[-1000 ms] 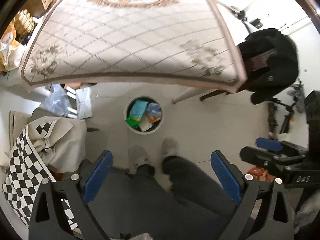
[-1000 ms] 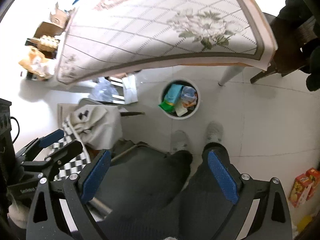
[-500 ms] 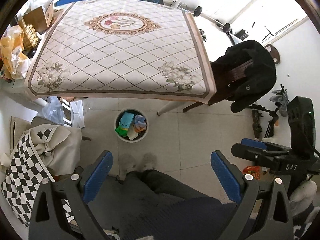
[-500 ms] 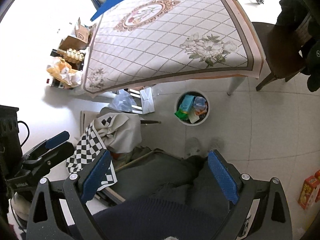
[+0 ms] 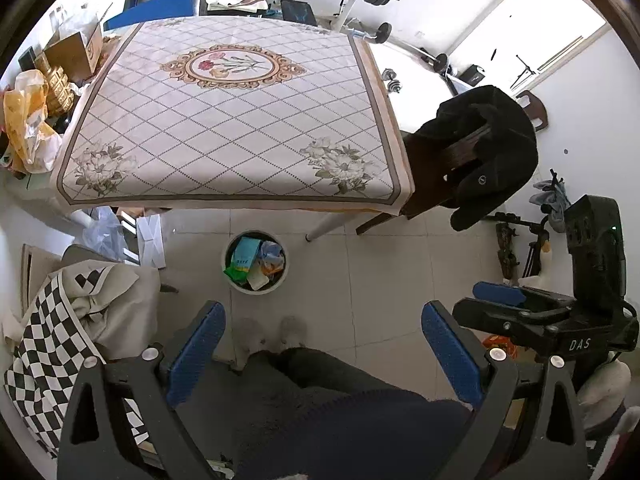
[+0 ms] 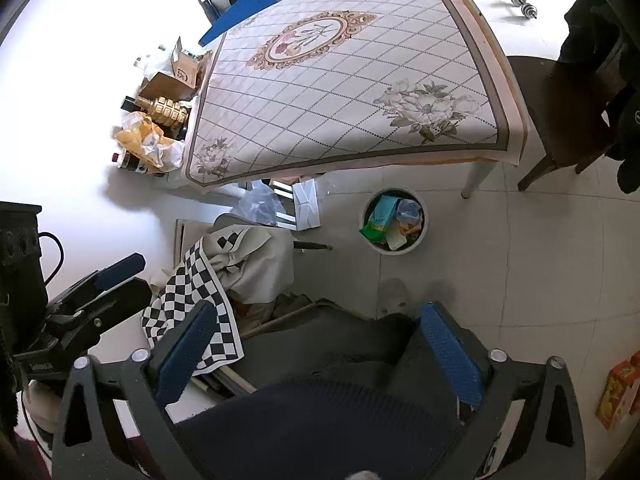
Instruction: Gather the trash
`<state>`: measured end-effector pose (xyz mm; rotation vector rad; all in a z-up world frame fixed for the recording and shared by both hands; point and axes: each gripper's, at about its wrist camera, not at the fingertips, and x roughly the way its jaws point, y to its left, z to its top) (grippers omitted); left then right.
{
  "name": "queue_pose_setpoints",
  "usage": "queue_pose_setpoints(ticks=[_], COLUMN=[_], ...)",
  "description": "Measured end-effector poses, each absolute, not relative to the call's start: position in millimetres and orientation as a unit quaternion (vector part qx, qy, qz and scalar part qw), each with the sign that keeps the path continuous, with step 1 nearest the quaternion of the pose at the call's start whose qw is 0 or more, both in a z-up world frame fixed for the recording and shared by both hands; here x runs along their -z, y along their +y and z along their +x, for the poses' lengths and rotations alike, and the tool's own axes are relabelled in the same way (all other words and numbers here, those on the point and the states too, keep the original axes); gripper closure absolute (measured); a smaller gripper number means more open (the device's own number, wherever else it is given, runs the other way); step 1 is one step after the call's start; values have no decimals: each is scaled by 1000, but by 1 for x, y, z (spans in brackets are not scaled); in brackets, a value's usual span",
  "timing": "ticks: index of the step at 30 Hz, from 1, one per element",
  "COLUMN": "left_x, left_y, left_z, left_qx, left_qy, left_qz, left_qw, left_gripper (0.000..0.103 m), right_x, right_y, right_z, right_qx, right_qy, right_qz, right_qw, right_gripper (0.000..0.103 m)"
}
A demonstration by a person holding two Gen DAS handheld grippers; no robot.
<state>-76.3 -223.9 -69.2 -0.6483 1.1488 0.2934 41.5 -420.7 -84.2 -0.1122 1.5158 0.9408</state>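
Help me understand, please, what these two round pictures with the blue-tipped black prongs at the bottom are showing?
A person holds a hand-held two-finger gripper in each hand; each carries a wide-angle camera looking along its fingers. One picture is from the left gripper, the other from the right gripper. Both are open and hold nothing. Both look down on a table under a patterned cloth, bare on top. On the floor before it stands a round bin with wrappers inside. The person's legs and shoes show below it.
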Motion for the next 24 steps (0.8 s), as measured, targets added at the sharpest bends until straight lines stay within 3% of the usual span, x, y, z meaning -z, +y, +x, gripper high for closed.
queue_pose_setpoints(ticks=[24], left_x=[70], left_y=[-225], left_z=[-74], left_qx=[-116], left_qy=[528], left_qz=[-310], left_qw=[782], left_gripper=[0], right_x=[75], right_y=[-425], right_z=[44], right_qx=[-413], right_qy=[661], right_qz=[-43], right_qw=[625], right_gripper=[0])
